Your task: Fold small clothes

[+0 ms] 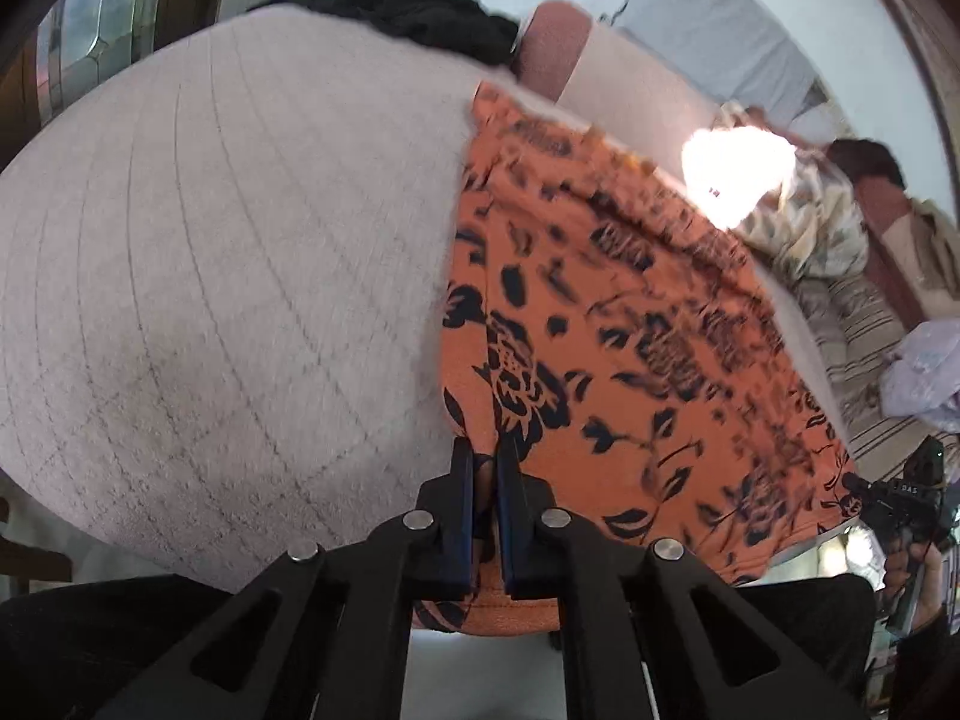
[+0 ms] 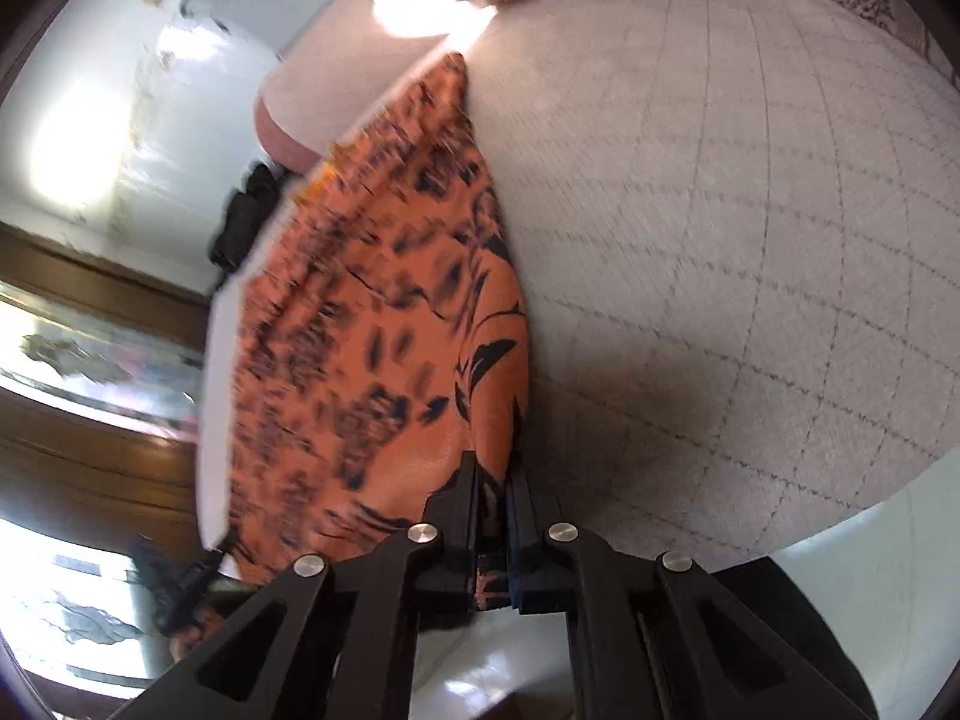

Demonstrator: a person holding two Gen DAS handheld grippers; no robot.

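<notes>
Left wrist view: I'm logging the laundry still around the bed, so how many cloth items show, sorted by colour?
Orange with black floral print: 1, the garment that both grippers pinch
Black: 1, the bundle at the far edge of the checked bedspread
Cream patterned: 1, the heap beside the glare
Pale lilac: 1, the crumpled piece
Total: 4

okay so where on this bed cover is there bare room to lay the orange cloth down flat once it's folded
The checked grey cover is bare beside the orange floral cloth, up to the black garment at its far edge. It is crowded past the cloth, near the patterned bedding. Both the left gripper and right gripper pinch the cloth.
</notes>
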